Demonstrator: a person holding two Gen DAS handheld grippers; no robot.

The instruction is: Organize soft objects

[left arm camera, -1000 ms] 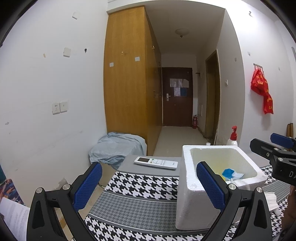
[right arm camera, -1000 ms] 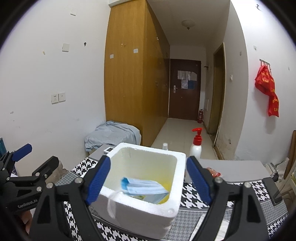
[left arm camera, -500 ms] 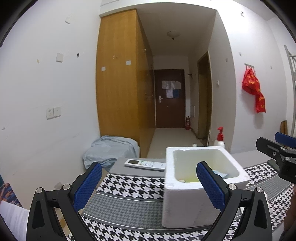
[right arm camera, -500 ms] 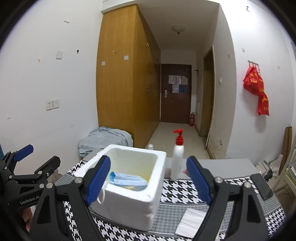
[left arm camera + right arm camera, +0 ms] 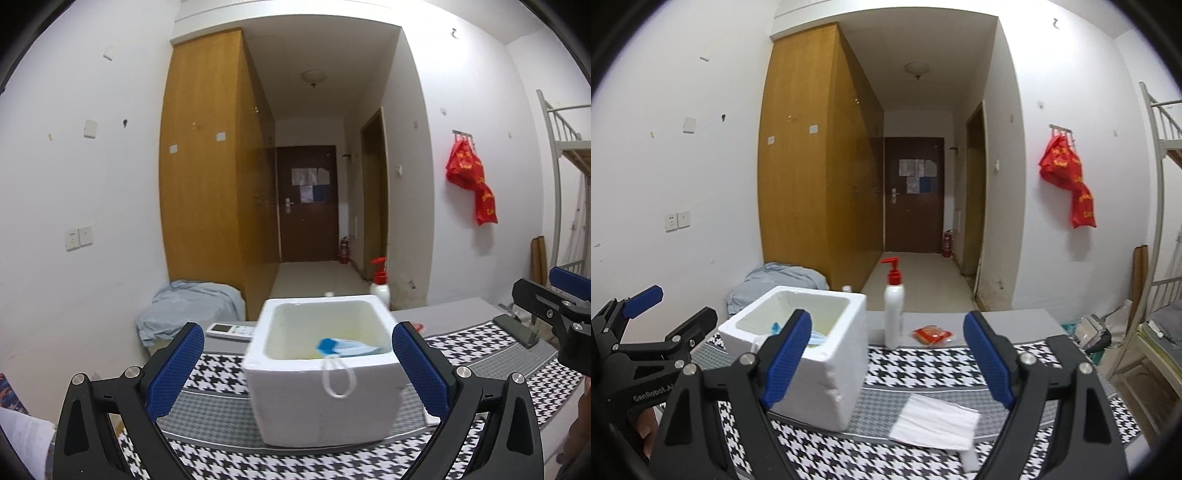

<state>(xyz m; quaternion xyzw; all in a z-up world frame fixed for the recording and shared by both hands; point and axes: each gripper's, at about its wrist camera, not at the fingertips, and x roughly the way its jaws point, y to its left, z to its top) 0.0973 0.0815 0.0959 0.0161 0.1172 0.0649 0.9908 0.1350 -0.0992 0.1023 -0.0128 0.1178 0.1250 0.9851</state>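
Covering the table — houndstooth cloth; hallway door beyond.

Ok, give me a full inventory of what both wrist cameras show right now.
Foam box: 1, white, on houndstooth mat.
Face mask: 1, blue, in box, loop over rim.
Folded tissue: 1, white, right of box.
Pump bottle: 1, white, red top, behind box.
Snack packet: 1, red, beside bottle.
Remote: 1, white, left of box.
Left gripper: jaws open, empty.
Right gripper: jaws opening, empty.
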